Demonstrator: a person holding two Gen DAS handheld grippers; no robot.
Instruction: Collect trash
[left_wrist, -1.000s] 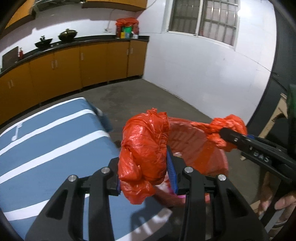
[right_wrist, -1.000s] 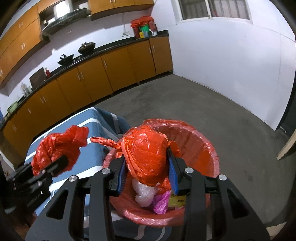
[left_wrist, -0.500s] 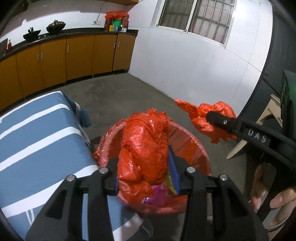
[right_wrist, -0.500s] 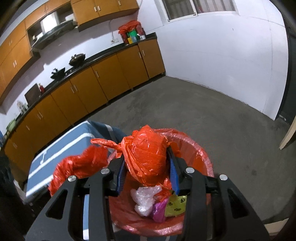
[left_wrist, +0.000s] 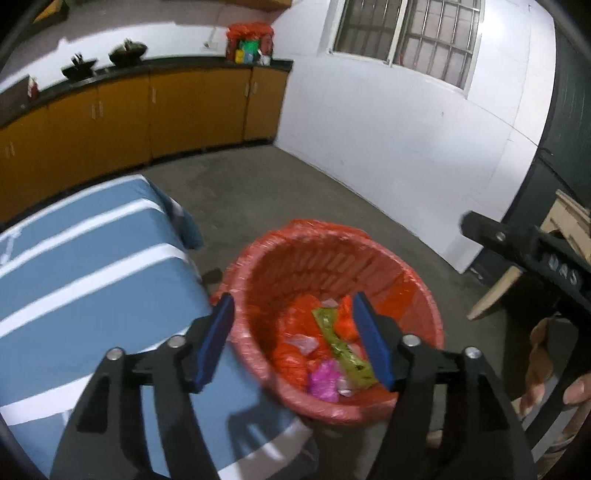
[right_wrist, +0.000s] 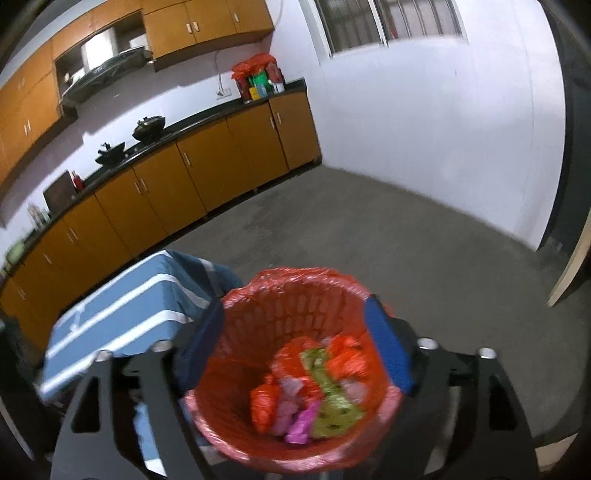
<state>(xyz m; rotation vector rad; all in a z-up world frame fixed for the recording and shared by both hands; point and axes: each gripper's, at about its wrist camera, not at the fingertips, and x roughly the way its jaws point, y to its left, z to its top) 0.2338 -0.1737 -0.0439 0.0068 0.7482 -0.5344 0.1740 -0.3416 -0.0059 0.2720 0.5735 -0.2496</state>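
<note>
left claw: released, jaws opening, blue pads spread with nothing gripped between them; it hangs over the near rim of the bin, pointing down into it.
right claw: released, jaws opening wider than the left; nothing pressed between its pads, which frame the bin mouth from above. in the left wrist view its black body shows at the far right, with a person's fingers wrapped on the grip.
striped cover: blue cloth with white bands, left of the bin, its corner just beside the bin's rim.
bin: round red basket lined with a red plastic bag, standing on the grey concrete floor.
trash: lies in the bottom of the bin; crumpled red bags, a green wrapper, a pink wrapper and pale scraps, all mixed and touching.
counter: dark top over orange cabinets along the back wall, carrying two dark woks and a red bag of bottles at its right end.
window: barred, in the white wall at right.
</note>
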